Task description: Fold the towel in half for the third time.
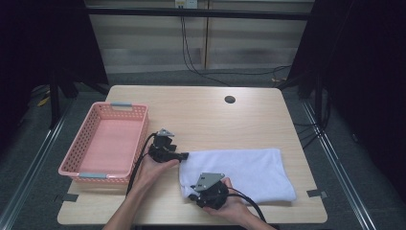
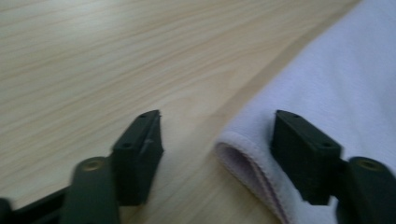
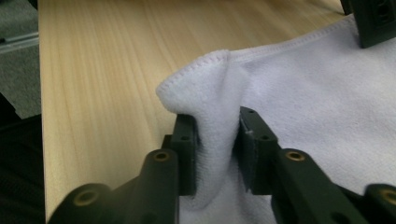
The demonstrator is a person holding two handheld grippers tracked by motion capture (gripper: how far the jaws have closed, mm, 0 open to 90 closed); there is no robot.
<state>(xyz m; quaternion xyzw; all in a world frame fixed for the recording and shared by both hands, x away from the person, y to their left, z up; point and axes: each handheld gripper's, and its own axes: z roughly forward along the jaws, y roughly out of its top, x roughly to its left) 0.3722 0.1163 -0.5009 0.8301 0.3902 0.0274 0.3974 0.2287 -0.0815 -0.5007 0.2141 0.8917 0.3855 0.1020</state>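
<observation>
High view: a folded white towel (image 1: 239, 172) lies on the near right part of a light wood table (image 1: 201, 115), its long side running left to right. A pink basket (image 1: 106, 143) sits well to the left of the towel, nothing visible inside it. A small dark hole (image 1: 230, 99) marks the table beyond the towel. The left gripper (image 1: 183, 155), held in the left hand (image 1: 155, 168), is at the towel's far left corner, between the towel and the basket. The right gripper (image 1: 191, 196), in the right hand (image 1: 230, 203), is at the towel's near left corner. Left gripper view: jaws spread wide apart, low over the table, one over bare wood and the other over the towel (image 2: 336, 93); the towel's folded hemmed edge lies in the gap between them, not gripped. Right gripper view: jaws pinched on a raised fold of the towel (image 3: 215, 107) at its corner, cloth bunched between them and standing up above the tips. The tip of the left gripper (image 3: 371, 21) shows at the towel's far edge.
</observation>
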